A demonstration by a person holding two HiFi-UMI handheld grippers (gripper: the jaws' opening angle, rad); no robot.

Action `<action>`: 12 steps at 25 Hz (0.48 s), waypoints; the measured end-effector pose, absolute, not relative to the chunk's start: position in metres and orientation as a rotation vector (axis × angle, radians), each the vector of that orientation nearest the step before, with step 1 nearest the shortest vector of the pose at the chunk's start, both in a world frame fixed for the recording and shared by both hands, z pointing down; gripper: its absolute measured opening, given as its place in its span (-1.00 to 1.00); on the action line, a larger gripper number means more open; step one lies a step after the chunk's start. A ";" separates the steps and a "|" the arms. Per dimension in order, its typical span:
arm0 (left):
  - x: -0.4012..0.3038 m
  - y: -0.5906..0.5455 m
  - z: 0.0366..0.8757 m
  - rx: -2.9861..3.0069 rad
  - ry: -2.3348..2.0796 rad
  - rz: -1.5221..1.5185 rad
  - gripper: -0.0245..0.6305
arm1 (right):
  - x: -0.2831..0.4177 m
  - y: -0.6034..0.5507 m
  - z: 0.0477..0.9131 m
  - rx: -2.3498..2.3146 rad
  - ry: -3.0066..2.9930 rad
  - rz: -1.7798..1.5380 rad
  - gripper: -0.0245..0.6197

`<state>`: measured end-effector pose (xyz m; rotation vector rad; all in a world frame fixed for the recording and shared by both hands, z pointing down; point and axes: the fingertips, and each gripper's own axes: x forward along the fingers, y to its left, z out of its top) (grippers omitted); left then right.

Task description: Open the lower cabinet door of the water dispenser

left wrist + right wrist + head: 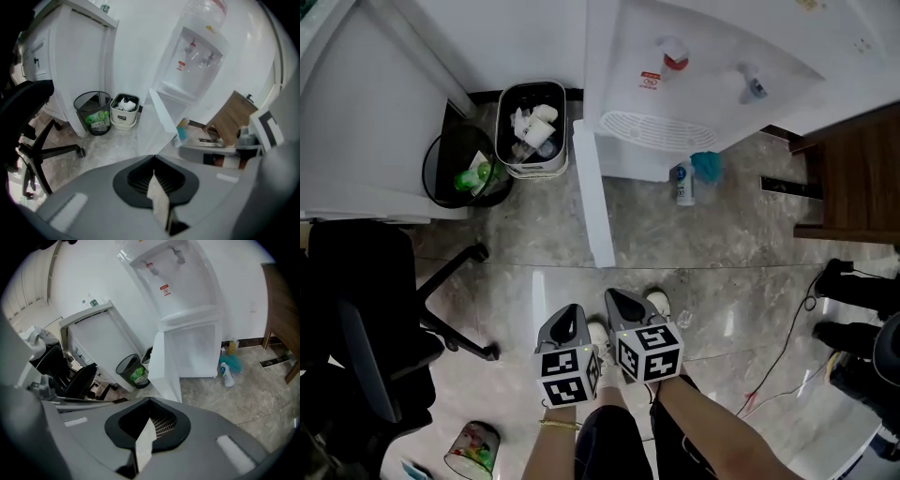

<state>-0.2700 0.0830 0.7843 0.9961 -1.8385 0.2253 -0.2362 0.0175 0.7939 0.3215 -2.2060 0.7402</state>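
Holding left gripper [575, 314] and right gripper [619, 302] side by side above the floor, both pressing shut on nothing. Facing the lower cabinet door [592, 197], standing swung wide off the water dispenser [694, 56], well apart from both. Judging the opening done, nothing remaining.

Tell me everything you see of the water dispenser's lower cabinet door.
The lower cabinet door is a plain white panel, seemingly plastic or painted metal. It stands upright, swung wide open from the water dispenser's left edge in the head view, jutting out over the grey stone floor. A white bin stands close beside it, apart. Nothing grips it.
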 end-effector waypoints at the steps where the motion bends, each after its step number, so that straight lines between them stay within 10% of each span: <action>1: -0.265 0.084 0.779 0.995 -1.830 0.222 -0.91 | -0.228 0.021 0.788 0.314 -2.192 0.726 -0.93; 12: -0.203 0.079 0.711 1.038 -1.736 0.251 -0.91 | -0.160 0.022 0.709 0.357 -2.121 0.748 -0.93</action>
